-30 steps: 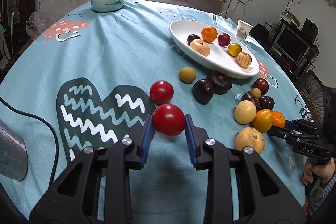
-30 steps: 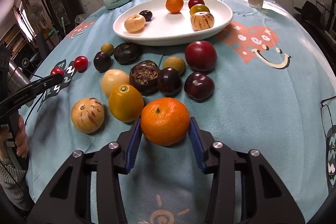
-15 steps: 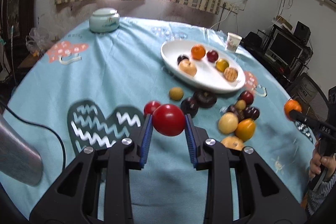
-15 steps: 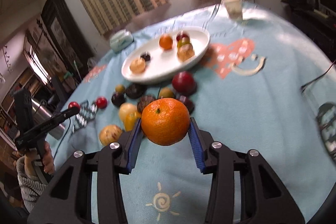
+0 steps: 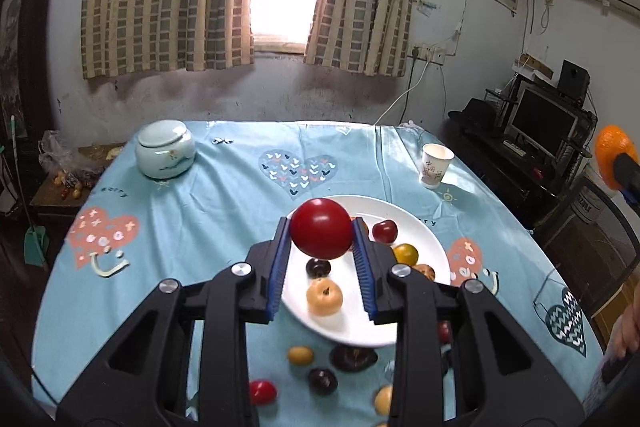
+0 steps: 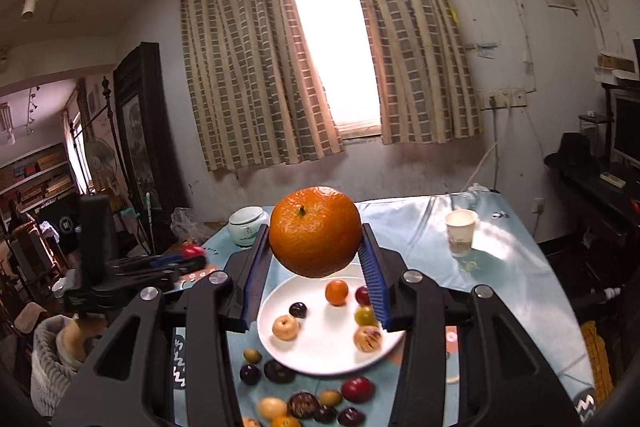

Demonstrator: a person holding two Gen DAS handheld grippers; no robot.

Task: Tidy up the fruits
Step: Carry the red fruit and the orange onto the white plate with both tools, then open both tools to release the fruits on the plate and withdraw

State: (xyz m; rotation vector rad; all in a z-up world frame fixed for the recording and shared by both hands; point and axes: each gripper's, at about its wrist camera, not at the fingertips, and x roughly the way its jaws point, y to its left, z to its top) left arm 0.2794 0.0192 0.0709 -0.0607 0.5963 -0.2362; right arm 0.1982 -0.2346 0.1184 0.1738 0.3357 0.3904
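Observation:
My left gripper (image 5: 321, 233) is shut on a red tomato (image 5: 321, 229) and holds it high above the white oval plate (image 5: 430, 247). My right gripper (image 6: 315, 241) is shut on an orange mandarin (image 6: 315, 231), also high above the plate (image 6: 320, 347). The plate holds several small fruits, among them a yellow apple (image 5: 324, 297) and a striped fruit (image 6: 367, 339). More loose fruits lie on the blue tablecloth in front of the plate, such as a small red tomato (image 5: 262, 391). The right gripper's mandarin shows at the right edge of the left wrist view (image 5: 614, 157).
A pale green lidded jar (image 5: 165, 154) stands at the back left of the round table. A paper cup (image 5: 435, 165) stands at the back right. A window with checked curtains is behind the table. A monitor and shelves stand to the right.
Both grippers have risen well above the table with their fruits and moved toward the plate; both views now look over the plate to the wall.

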